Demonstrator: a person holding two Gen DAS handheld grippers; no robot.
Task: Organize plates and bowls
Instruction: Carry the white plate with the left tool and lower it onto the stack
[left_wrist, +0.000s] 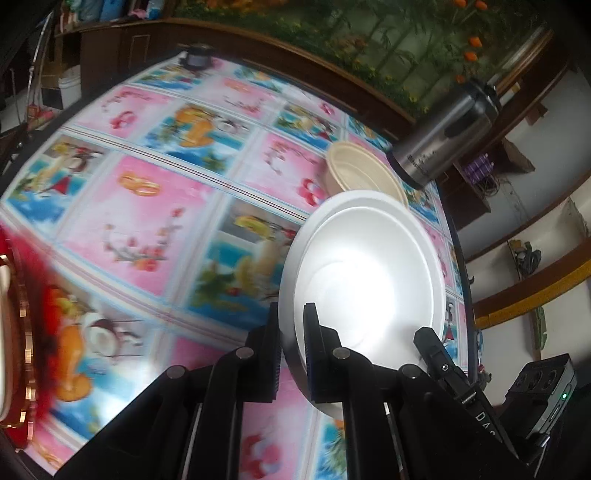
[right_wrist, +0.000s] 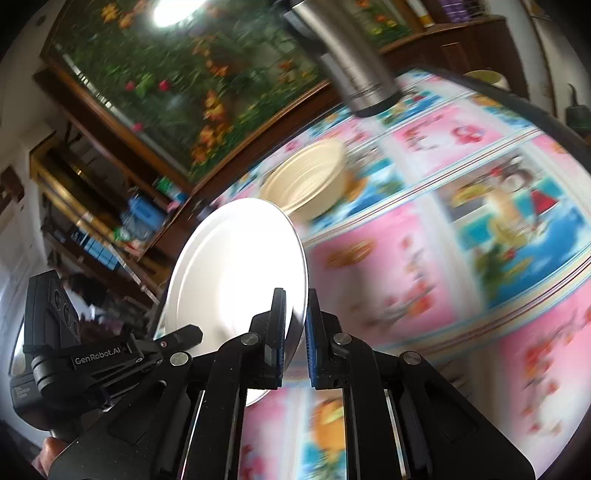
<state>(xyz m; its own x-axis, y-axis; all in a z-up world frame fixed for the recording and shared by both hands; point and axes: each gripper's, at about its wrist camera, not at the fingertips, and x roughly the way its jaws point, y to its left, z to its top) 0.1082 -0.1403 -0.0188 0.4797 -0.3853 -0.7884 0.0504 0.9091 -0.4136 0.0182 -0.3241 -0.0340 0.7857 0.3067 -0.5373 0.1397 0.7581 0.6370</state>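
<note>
Both claws clenched on the white plate (left_wrist: 364, 273): left claw (left_wrist: 291, 354), right claw (right_wrist: 295, 339). "GenRobot.AI" reads on the left claw's arm.

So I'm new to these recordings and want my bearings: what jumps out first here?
The bright white plate dominates both views, lifted off the table and pinched at its rim by the left gripper and the right gripper, one on each side. Just beyond it a beige bowl sits on the loud pink and blue tablecloth, with a steel thermos standing behind the bowl near the table's far edge.
</note>
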